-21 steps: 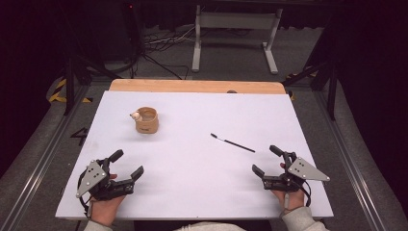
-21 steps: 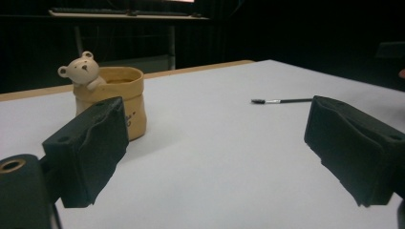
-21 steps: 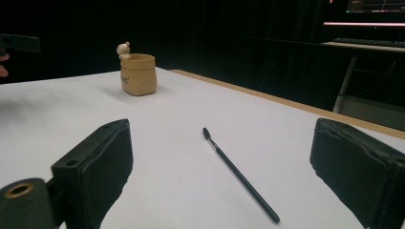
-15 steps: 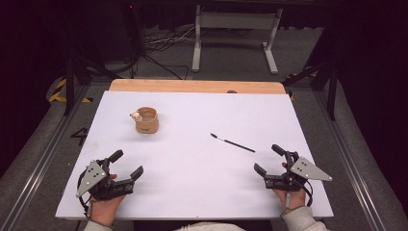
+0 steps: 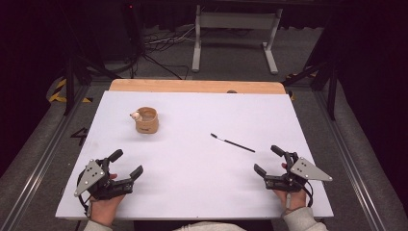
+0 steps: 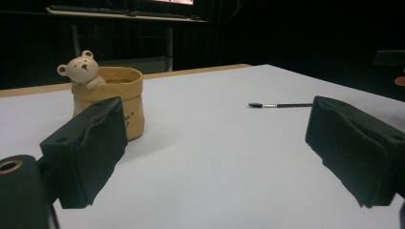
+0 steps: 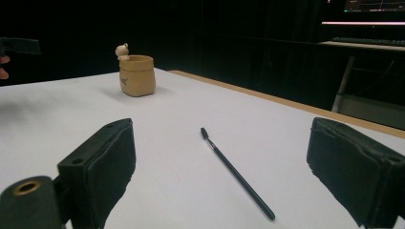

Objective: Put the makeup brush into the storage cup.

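Note:
A tan ceramic cup point(image 5: 146, 120) with a small bear figure on its rim stands upright on the white table, left of centre; it is also in the left gripper view point(image 6: 112, 102) and the right gripper view point(image 7: 136, 75). A thin black brush point(image 5: 232, 142) lies flat on the table right of centre, its tip toward the cup point(image 7: 236, 178) point(image 6: 282, 105). My left gripper point(image 5: 126, 164) rests near the front left edge, open, nothing between its jaws. My right gripper point(image 5: 268, 159) sits near the front right edge, open, just short of the brush.
The white sheet point(image 5: 192, 168) covers a wooden table whose bare strip point(image 5: 192, 86) shows at the far edge. Beyond it stand a metal frame point(image 5: 235, 33) and floor cables point(image 5: 159, 45). Grey rails run along both sides.
The right gripper has shifted slightly to the right. The left gripper, cup and brush have stayed put.

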`<state>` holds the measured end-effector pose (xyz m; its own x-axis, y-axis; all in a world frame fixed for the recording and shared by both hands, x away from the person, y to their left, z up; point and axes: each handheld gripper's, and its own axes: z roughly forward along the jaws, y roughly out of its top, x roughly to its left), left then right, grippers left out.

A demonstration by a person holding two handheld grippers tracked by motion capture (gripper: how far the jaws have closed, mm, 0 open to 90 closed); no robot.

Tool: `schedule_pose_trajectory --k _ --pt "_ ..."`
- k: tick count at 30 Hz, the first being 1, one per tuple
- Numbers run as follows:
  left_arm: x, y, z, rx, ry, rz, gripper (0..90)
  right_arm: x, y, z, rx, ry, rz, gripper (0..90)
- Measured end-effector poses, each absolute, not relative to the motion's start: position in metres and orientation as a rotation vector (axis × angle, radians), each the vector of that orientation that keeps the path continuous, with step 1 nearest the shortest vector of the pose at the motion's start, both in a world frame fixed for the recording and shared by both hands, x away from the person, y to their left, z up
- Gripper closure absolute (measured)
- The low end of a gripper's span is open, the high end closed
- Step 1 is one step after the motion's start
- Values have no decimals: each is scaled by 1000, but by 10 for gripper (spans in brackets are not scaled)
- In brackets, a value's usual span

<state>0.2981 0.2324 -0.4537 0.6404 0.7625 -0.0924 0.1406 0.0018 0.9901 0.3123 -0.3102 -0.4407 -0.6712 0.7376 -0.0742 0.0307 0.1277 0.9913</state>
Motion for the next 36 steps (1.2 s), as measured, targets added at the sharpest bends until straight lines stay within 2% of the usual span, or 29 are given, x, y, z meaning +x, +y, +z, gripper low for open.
schedule_pose_trajectory --k 7,13,22,33,36 --pt "296 231 -453 1526 781 581 74 313 -309 -435 719 1839 1567 123" --pt "293 234 -453 1526 792 597 74 330 -307 -419 753 1865 1579 124" --pt "290 238 -454 1528 807 599 72 353 -268 -400 689 1948 1601 132" --pt "288 238 -455 1553 802 589 59 374 -250 -388 648 2007 1555 114" --pt "289 237 -456 1558 803 576 54 380 -244 -384 634 2032 1513 150"
